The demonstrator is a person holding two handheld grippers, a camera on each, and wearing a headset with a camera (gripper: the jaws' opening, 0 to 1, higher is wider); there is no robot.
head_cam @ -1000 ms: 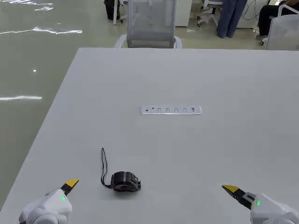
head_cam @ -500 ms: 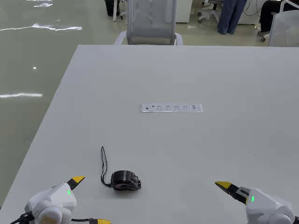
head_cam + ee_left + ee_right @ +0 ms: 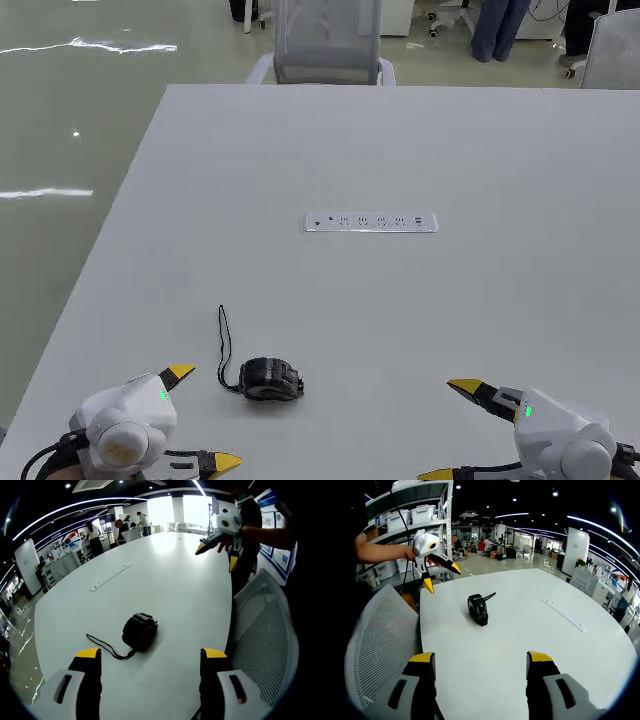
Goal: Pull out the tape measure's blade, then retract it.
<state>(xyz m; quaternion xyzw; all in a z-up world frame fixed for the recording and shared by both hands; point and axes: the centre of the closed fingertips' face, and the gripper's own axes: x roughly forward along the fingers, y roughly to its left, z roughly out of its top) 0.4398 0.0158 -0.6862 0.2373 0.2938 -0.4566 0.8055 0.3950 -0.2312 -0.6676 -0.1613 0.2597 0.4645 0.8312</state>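
A small black tape measure (image 3: 270, 379) with a thin black wrist cord (image 3: 223, 345) lies near the front edge of the white table (image 3: 400, 150); its blade is fully inside. It appears also as the tape measure (image 3: 139, 631) ahead of the left jaws and as the tape measure (image 3: 478, 609) ahead of the right jaws. My left gripper (image 3: 198, 418) hovers just left of it, open and holding nothing. Well to its right, my right gripper (image 3: 448, 432) is open too. In the gripper views, the left gripper (image 3: 151, 656) and the right gripper (image 3: 482, 658) show wide, bare jaws.
A white power strip (image 3: 371, 222) lies flat in the middle of the table. A grey mesh chair (image 3: 327, 38) stands at the far edge, and another mesh chair back (image 3: 375, 640) is beside me at the near edge. People stand in the room beyond.
Both grippers have risen further into the head view and moved slightly inward toward the tape measure. The tape measure has stayed where it was.
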